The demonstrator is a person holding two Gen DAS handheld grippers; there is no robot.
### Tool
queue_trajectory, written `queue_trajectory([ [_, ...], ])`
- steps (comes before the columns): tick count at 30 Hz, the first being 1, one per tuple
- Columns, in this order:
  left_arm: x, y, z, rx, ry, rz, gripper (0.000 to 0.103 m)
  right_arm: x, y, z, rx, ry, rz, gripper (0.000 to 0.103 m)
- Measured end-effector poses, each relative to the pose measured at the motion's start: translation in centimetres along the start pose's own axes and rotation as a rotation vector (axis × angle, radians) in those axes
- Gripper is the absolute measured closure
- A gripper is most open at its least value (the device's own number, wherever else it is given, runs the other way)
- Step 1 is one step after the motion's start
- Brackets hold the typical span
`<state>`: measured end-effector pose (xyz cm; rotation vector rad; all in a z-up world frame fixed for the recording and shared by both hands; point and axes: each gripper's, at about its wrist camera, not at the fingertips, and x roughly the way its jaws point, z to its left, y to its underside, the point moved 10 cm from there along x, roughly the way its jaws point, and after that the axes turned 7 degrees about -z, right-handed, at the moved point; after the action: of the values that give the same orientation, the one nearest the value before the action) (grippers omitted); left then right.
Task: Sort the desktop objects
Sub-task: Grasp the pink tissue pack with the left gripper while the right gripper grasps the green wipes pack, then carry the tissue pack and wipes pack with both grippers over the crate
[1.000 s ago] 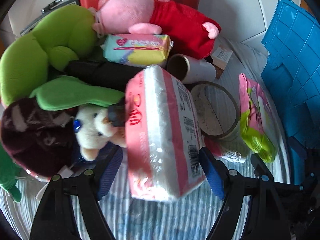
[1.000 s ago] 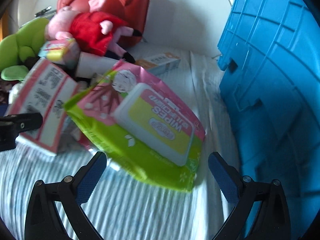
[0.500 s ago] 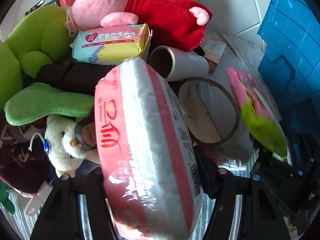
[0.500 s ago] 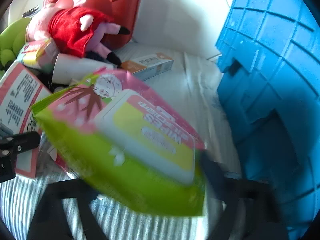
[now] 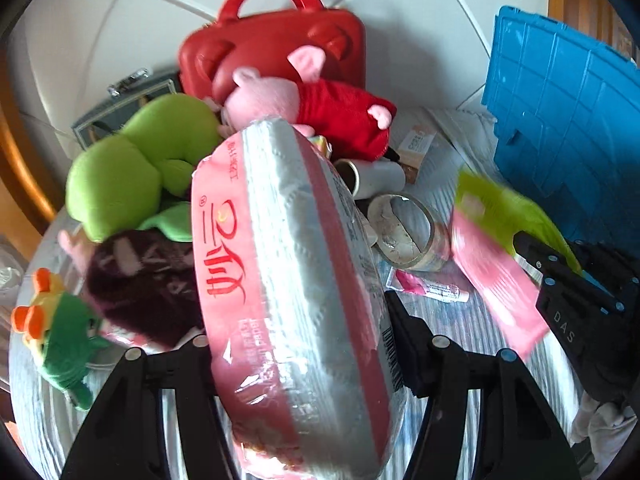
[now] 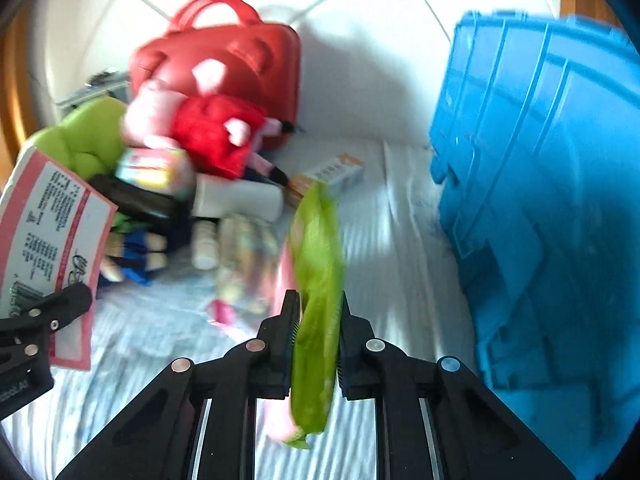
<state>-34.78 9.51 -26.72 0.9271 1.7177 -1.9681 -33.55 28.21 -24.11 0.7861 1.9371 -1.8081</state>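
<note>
Only left view shows the green frog toy [image 5: 60, 336].

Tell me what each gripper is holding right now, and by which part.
Left gripper clamps the pink tissue pack across its lower end. Right gripper, jaws just closed, pinches the green wipes pack near its lower edge.

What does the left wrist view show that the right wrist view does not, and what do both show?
Only the left wrist view: a green frog toy and a tape ring. Only the right wrist view: the right gripper pinching the green wipes pack edge-on. Both: the red case, the blue crate and the pink tissue pack.
</note>
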Motion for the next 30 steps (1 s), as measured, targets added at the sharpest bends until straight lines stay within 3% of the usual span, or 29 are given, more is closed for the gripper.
queue_trajectory([
  [6, -5.2, 0.4, 2.0, -0.014, -0.027, -0.046, 0.044, -4.5, 0.0, 2.4, -0.006, -0.095, -0.020, 0.089],
  [11, -7.3, 2.1, 2.3, -0.032, -0.043, -0.044, 0.044, -7.6, 2.2, 3.8, -0.029, -0.132, -0.008, 0.090],
  [15, -8.6, 2.6, 2.5, -0.038, -0.048, -0.056, 0.044, -10.2, 1.6, 4.1, -0.053, -0.135, -0.057, 0.090],
  [22, -13.0, -0.1, 1.1, -0.016, -0.049, -0.163, 0.044, -17.1, -4.0, 3.3, -0.064, -0.121, -0.250, 0.090],
  [30, -19.5, -6.8, -4.8, 0.032, 0.029, -0.347, 0.044, -27.6, -12.0, -2.7, -0.028, -0.021, -0.497, 0.090],
])
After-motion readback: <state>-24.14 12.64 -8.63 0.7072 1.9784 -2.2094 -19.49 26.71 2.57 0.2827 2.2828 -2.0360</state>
